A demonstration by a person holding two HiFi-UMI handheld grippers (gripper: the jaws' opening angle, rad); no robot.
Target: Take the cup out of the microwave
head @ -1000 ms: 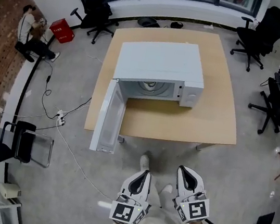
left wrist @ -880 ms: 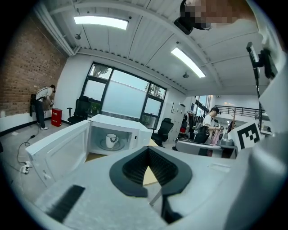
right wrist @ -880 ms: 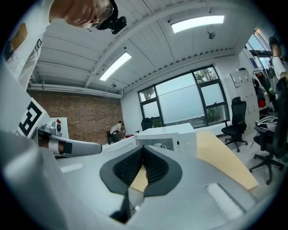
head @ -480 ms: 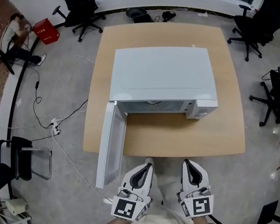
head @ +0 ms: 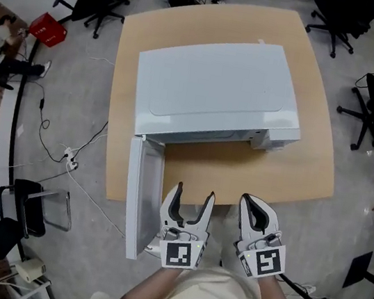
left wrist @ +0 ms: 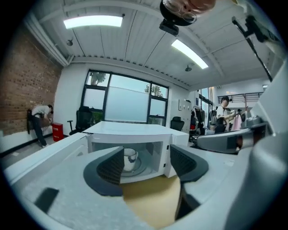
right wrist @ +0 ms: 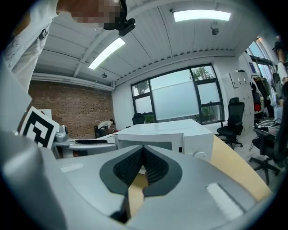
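A white microwave (head: 217,90) stands on a wooden table (head: 240,168), its door (head: 140,198) swung open toward me on the left. In the left gripper view a white cup (left wrist: 130,158) sits on the turntable inside the microwave (left wrist: 130,132). My left gripper (head: 194,194) is at the table's near edge, beside the door; its jaws are opening and nothing is between them (left wrist: 146,164). My right gripper (head: 255,202) hovers at the near edge too, shut and empty (right wrist: 143,164), pointing at the microwave (right wrist: 166,134). The cup is hidden in the head view.
Black office chairs (head: 338,18) stand around the table's far side and right. A red box (head: 43,29) and a crouching person (head: 2,52) are at the far left. Cables (head: 66,158) run over the floor, and a folding chair (head: 30,208) stands at the left.
Both grippers have moved forward to the table's near edge as I stepped closer. The left gripper's jaws have gone from shut to spread apart. The right stays shut.
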